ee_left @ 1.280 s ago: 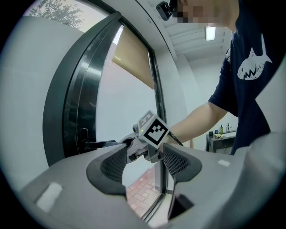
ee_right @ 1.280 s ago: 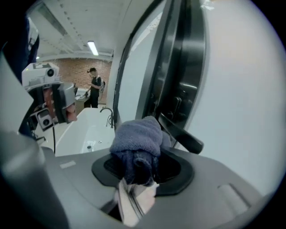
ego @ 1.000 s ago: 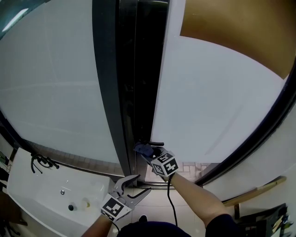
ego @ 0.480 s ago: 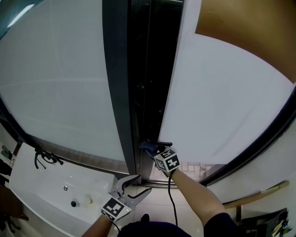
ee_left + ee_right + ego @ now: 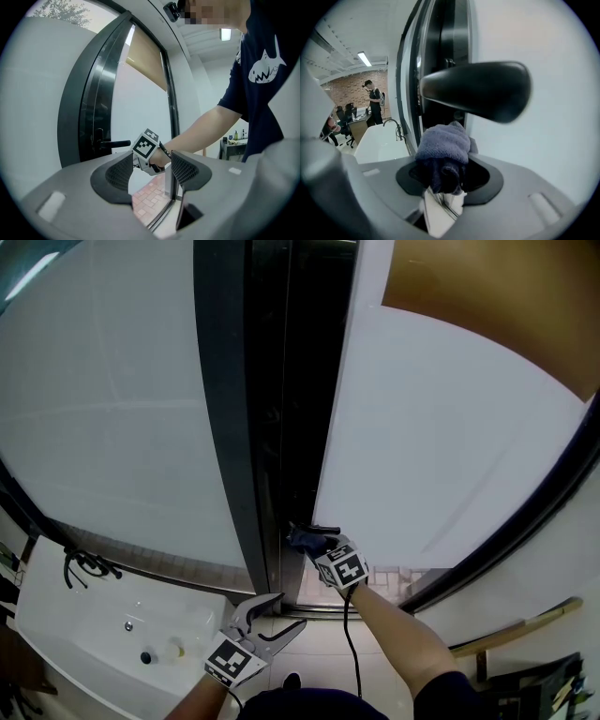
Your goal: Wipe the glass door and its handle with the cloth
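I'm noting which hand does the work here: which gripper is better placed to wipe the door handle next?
Right. The right gripper is shut on the cloth, which sits just beneath the handle. The left gripper is open and empty, held lower and well apart from the handle.

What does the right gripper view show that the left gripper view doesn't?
Right gripper view only: the cloth clamped in the right gripper, below the handle; a white tub at left. Left gripper view only: the left gripper open and empty, the person's arm, a tan blind. Both: the handle, the right gripper and the dark door frame.
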### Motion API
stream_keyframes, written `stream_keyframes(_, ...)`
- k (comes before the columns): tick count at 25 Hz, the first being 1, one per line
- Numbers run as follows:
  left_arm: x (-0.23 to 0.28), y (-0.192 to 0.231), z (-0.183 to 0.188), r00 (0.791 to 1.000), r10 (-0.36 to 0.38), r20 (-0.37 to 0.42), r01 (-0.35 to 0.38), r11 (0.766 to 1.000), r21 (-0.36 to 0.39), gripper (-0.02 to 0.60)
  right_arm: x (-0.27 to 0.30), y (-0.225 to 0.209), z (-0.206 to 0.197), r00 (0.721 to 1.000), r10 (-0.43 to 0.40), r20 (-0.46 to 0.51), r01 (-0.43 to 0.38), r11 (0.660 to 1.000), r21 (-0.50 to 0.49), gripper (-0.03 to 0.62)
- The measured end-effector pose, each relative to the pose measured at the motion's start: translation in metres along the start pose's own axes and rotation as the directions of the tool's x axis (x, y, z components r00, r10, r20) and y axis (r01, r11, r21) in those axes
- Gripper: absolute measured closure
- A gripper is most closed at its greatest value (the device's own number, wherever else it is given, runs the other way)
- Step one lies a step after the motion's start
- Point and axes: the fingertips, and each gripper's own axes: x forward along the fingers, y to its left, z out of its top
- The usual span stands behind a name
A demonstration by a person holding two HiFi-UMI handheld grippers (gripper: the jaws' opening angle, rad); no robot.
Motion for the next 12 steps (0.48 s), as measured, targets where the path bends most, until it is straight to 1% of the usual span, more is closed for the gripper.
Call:
stream_keyframes(3,0.001,-0.002,0.0,1.0,-0.006,0.003,0.006,1.0,-0.005,0.327,-0.009,-0.009,-0.009,1.0,-0.009,0.005,0.008,0.999,0.036,0.431)
stream_keyframes(7,0.002,-0.001,0.0,1.0,-0.013,0.006,0.013,1.0,-0.003,0.327,-0.022,-0.01,-0.01,0.999,0.014,0.036,-0.017,0.997,0.076,0.431)
stream_keyframes(9,0.003,-0.002,-0.001,1.0,-0.016,0.003,0.016,1.0,-0.002,0.327,-0.022,-0.002,-0.016,0.999,0.043,0.019,-0.045,0.996,0.075,0.43)
stream_keyframes(12,0.005,-0.004,0.0,1.0,-0.021,0.005,0.021,1.0,0.0,0.327,-0.013,0.017,-0.027,0.995,0.093,-0.018,-0.092,0.995,0.043,0.431)
